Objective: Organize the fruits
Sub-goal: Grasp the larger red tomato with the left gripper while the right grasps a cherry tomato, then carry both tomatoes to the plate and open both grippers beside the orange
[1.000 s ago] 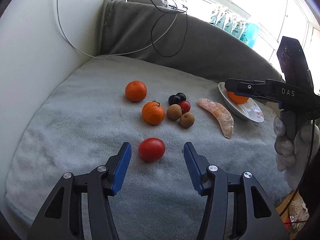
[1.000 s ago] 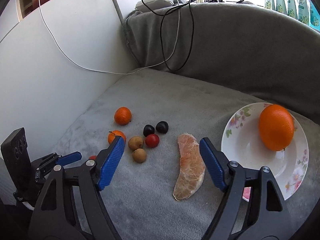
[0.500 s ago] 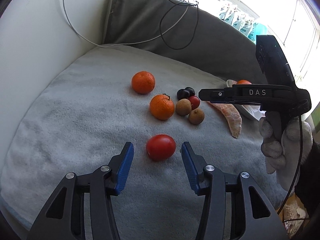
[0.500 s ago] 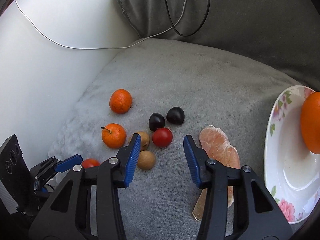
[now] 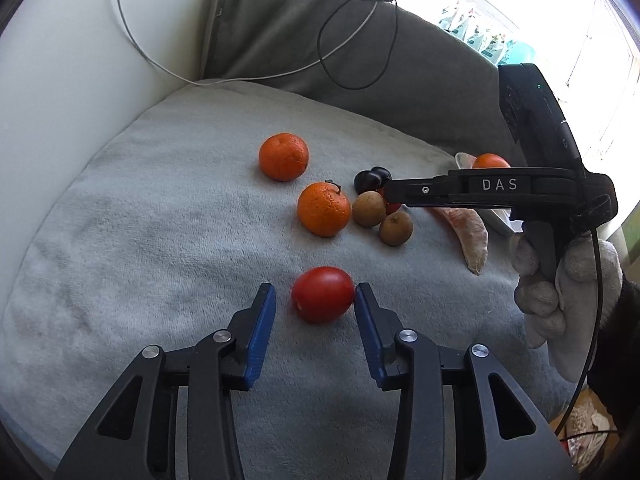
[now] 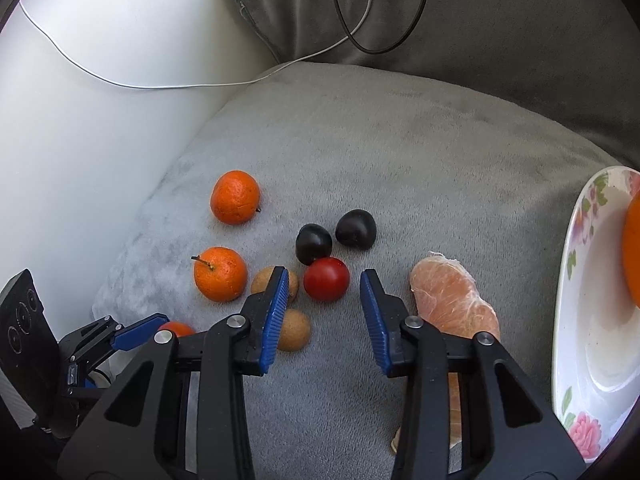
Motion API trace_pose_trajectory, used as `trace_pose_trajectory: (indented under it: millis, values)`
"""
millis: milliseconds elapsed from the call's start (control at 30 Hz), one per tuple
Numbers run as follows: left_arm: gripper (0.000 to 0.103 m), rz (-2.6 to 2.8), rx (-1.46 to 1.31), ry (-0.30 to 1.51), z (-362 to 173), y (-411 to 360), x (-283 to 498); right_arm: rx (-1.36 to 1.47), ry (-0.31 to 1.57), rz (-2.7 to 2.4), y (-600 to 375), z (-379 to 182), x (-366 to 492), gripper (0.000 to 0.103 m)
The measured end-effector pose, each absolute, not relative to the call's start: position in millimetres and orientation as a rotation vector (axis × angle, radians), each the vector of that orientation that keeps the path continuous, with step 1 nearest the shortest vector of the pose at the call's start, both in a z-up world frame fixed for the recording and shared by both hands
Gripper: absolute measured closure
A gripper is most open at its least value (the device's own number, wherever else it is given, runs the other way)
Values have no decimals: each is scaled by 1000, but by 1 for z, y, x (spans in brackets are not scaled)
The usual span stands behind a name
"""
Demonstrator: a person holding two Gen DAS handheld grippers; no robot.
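Note:
My left gripper [image 5: 315,294] is open around a large red tomato [image 5: 322,294] on the grey blanket; its right finger touches the tomato, the left stands apart. My right gripper [image 6: 324,278] is open just above a small red tomato [image 6: 326,279], which lies between its fingertips. Around it lie two tangerines [image 6: 235,197] [image 6: 219,274], two dark plums [image 6: 313,243] [image 6: 355,228], two brown longans [image 6: 294,330] and a peeled pomelo segment [image 6: 452,302]. An orange [image 6: 633,252] sits in the flowered plate [image 6: 576,320].
A white wall [image 6: 60,140] runs along the left. A grey sofa back [image 6: 480,20] with black and white cables [image 6: 360,40] rises behind. The blanket's near edge [image 5: 24,436] drops off at lower left. The gloved hand [image 5: 560,276] holds the right gripper.
Both grippers moved forward and down. The left one now flanks the large tomato; the right one left the pomelo side and now brackets the small tomato, jaws narrower.

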State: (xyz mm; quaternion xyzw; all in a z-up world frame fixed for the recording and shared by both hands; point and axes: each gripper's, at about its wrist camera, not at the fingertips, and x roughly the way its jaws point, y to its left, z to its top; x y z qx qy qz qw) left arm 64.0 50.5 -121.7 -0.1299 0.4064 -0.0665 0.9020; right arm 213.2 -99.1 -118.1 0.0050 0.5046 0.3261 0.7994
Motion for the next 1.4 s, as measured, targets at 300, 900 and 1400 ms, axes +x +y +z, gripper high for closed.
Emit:
trace_pose_trajectory:
  millis: [300,900,1400]
  values:
    - [72,-151,-273,844,-122,48,71,28,1090,715,-96,-123,213,72]
    - [72,-145,-304,824,-116,53,67,54,1021,714,-114,-107,201,78]
    - [72,-227,-252,767,-90,21,84,119,880,582,-210,-67,176,78]
